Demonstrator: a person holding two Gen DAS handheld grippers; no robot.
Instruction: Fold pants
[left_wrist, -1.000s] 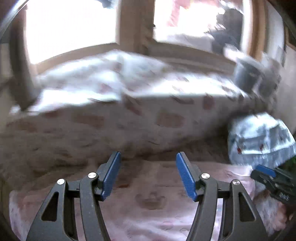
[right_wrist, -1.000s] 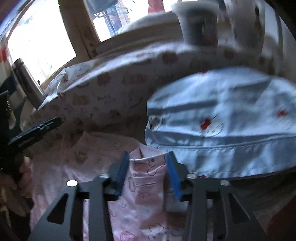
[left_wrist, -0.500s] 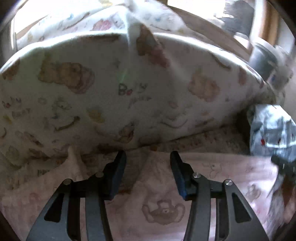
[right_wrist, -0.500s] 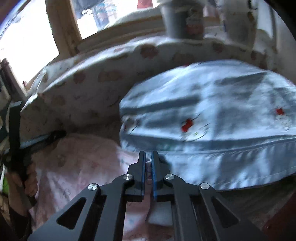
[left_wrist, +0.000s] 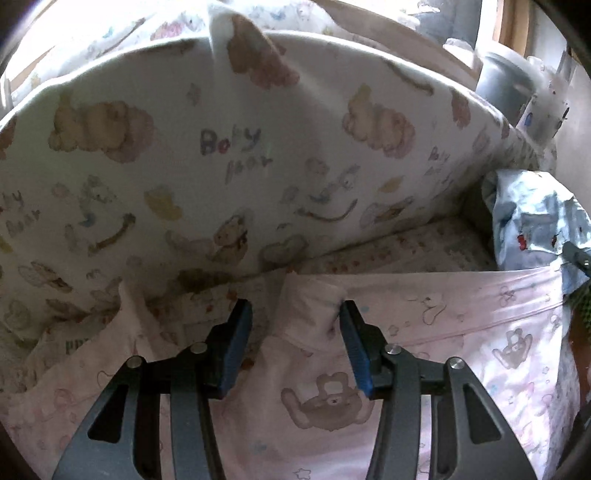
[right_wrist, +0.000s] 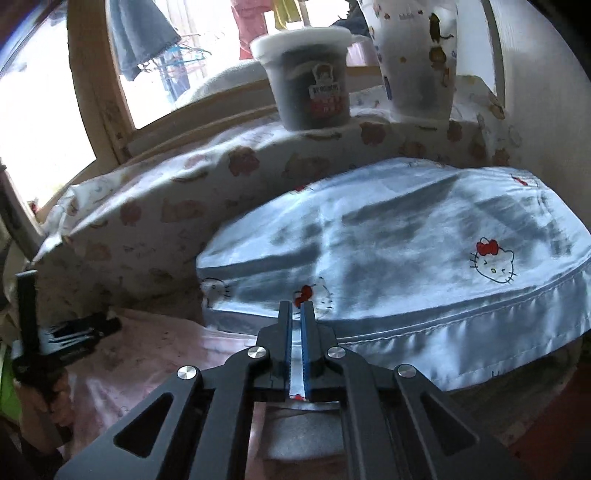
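Pink bear-print pants (left_wrist: 424, 332) lie spread on the bed in front of a big pillow. My left gripper (left_wrist: 295, 317) hangs low over them, its jaws half apart. A raised bunch of the pink cloth (left_wrist: 310, 306) stands between the blue pads, touching the right one, with a gap to the left one. My right gripper (right_wrist: 296, 314) is shut on a thin edge of the pants (right_wrist: 155, 354), which shows as a pale strip between its pads. The left gripper (right_wrist: 74, 332) and the hand holding it appear at the left of the right wrist view.
A bear-print pillow (left_wrist: 221, 147) fills the back of the bed. A light blue Hello Kitty pillow (right_wrist: 406, 258) lies right behind the right gripper. On the window ledge stand a dark tub (right_wrist: 310, 81) and a printed cup (right_wrist: 417, 55).
The left gripper came down close to the pants and its jaws narrowed around a bunch of cloth. The right jaws closed on the pants' edge and shifted slightly.
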